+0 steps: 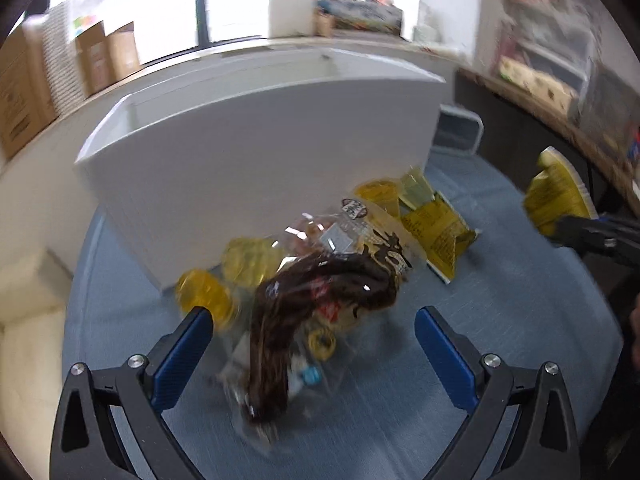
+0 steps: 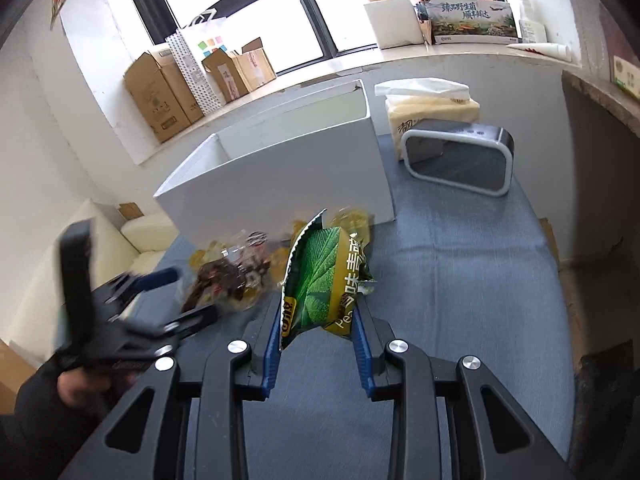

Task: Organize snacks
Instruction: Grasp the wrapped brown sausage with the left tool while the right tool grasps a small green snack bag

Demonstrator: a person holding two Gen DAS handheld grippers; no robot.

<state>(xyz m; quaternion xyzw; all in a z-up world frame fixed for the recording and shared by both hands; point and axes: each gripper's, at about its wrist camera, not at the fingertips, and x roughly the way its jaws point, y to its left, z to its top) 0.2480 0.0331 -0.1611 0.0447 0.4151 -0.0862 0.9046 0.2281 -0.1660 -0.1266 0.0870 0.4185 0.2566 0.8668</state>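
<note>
one white bin [image 2: 280,168], one speaker [image 2: 460,160], one tissue pack [image 2: 432,106]

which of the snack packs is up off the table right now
The green and yellow leaf-print packet, pinched between the right gripper pads and lifted clear. The dark brown clear-wrapped pack and the yellow packets lie on the blue cloth by the white box.

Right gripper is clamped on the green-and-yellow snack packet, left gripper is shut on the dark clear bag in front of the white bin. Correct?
Not quite: the left gripper is open, its fingers either side of the dark clear bag, as the left wrist view shows. The right gripper does clamp the green-and-yellow snack packet.
</note>
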